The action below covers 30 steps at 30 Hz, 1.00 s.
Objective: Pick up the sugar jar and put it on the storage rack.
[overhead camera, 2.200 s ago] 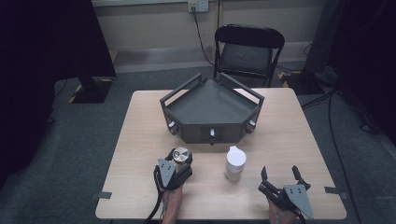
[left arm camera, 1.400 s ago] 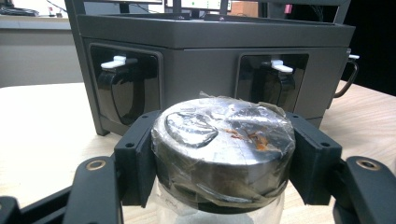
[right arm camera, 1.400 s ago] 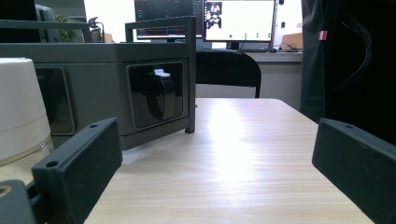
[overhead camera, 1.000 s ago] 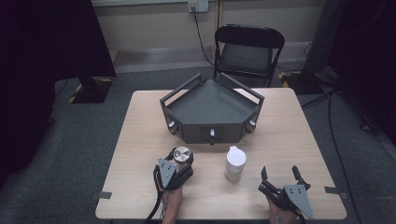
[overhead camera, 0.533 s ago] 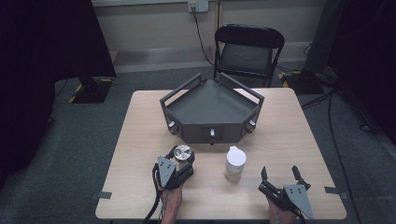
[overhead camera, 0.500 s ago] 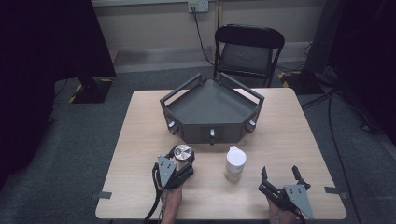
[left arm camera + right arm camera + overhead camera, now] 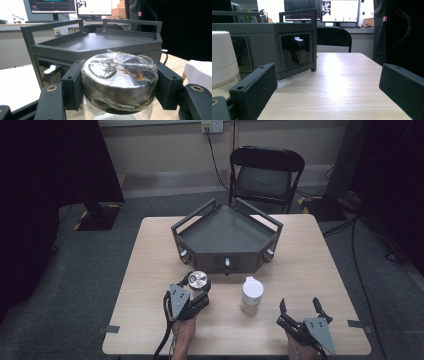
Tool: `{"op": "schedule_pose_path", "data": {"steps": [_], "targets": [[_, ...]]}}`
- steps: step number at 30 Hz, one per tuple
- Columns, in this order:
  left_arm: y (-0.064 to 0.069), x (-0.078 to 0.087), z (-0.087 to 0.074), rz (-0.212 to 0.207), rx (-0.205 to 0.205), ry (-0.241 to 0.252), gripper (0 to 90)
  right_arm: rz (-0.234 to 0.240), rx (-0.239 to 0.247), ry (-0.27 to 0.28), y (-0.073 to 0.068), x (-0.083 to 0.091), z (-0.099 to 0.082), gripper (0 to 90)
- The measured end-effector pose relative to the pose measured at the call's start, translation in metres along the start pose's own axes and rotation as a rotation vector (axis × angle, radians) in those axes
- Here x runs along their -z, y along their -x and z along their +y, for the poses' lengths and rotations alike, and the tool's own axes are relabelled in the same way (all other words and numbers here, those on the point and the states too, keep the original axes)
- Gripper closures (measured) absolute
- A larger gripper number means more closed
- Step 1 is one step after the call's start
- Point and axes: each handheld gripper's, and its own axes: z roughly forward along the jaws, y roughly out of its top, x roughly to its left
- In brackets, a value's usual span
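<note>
Two grippers: my left gripper (image 7: 194, 289) fingers clench the foil-wrapped metal jar lid (image 7: 119, 75); right gripper (image 7: 301, 311) released. Crinkled foil risks slipping.

Left hand-held gripper (image 7: 196, 287) clamped, right hand-held gripper (image 7: 300, 306) agape.

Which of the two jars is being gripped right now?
The metal-lidded jar, clamped at its lid by the left gripper. The white-lidded jar stands free, with the open right gripper beside it.
</note>
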Motion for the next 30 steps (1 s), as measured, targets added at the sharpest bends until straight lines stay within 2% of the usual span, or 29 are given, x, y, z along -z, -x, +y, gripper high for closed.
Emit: {"op": "schedule_pose_path", "data": {"steps": [18, 23, 27, 30], "targets": [[-0.001, -0.004, 0.013, -0.028, -0.025, 0.009, 35.1, 0.001, 0.001, 0.000, 0.000, 0.000, 0.000, 0.4], [-0.005, -0.006, 0.020, -0.042, -0.034, 0.020, 35.1, 0.000, 0.001, 0.001, 0.000, 0.000, 0.000, 0.5], [-0.009, -0.008, 0.026, -0.059, -0.020, 0.026, 35.1, 0.001, 0.000, 0.001, 0.000, 0.000, 0.000, 0.4], [-0.009, -0.009, 0.028, -0.067, -0.028, 0.028, 35.0, 0.001, 0.000, 0.001, 0.000, 0.000, 0.000, 0.5]]}}
